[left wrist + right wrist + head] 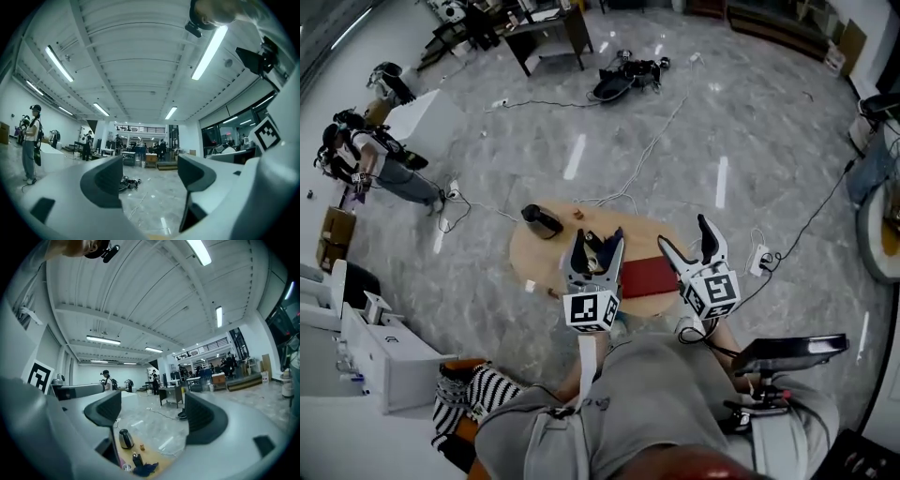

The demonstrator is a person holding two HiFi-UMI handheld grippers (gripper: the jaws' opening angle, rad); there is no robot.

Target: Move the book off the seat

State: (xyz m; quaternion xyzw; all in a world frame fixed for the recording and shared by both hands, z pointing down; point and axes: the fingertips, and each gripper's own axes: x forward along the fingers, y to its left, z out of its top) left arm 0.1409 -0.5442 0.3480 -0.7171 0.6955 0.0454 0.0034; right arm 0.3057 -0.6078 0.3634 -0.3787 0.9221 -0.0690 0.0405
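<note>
Above the table's near edge, left gripper and right gripper hold jaws apart.

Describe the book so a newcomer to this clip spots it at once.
On the grey marble floor stands a round, light wooden top. On its near right part lies a flat red rectangular book. It is the only red thing there; the dark kettle stands far left.

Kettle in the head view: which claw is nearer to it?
Left. The left claw hovers just right of the kettle; the right claw is farther right, past the red book.
</note>
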